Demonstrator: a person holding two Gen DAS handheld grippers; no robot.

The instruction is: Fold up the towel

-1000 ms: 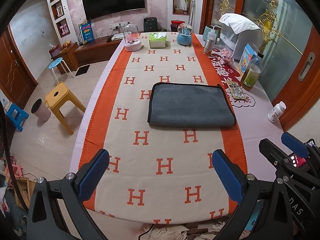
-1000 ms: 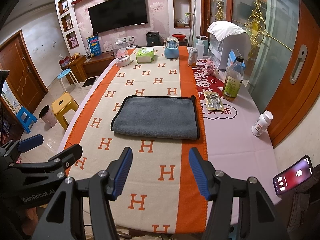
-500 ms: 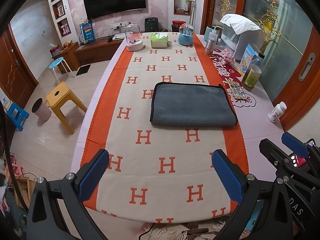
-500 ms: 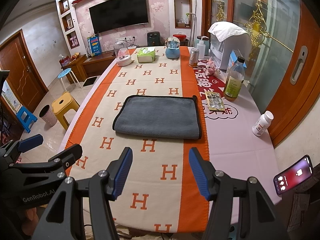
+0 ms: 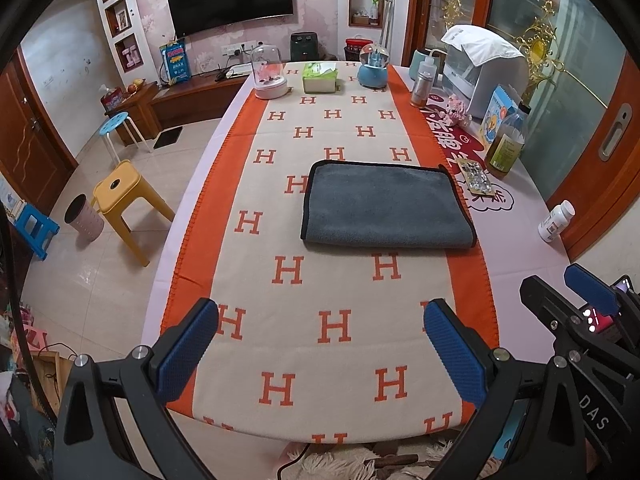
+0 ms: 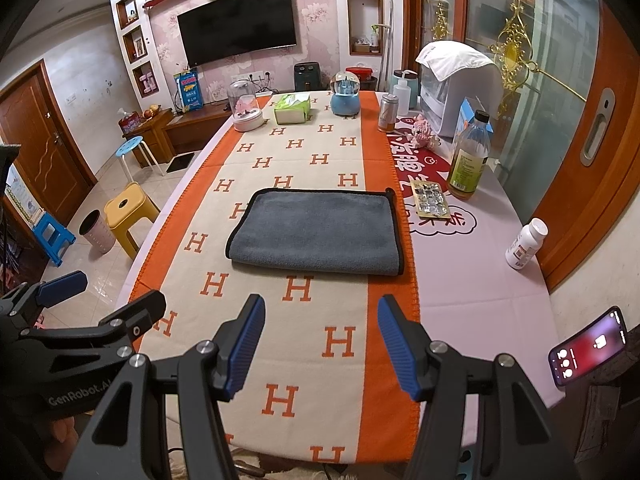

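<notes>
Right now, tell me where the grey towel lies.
The grey towel lies flat mid-table on the orange H-patterned cloth, ahead of both open grippers, with the blister pack just beyond its right edge.

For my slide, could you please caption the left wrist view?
Open left gripper above the orange H-patterned blanket, facing a folded grey black-edged towel.

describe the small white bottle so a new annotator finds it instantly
Start at the long table under the orange H-pattern blanket. Off the blanket's right side, on bare pale tablecloth near the wooden door, stands a small white bottle. Unlike the taller clear bottle of yellowish liquid farther back, it is opaque, squat and stands alone.
</notes>
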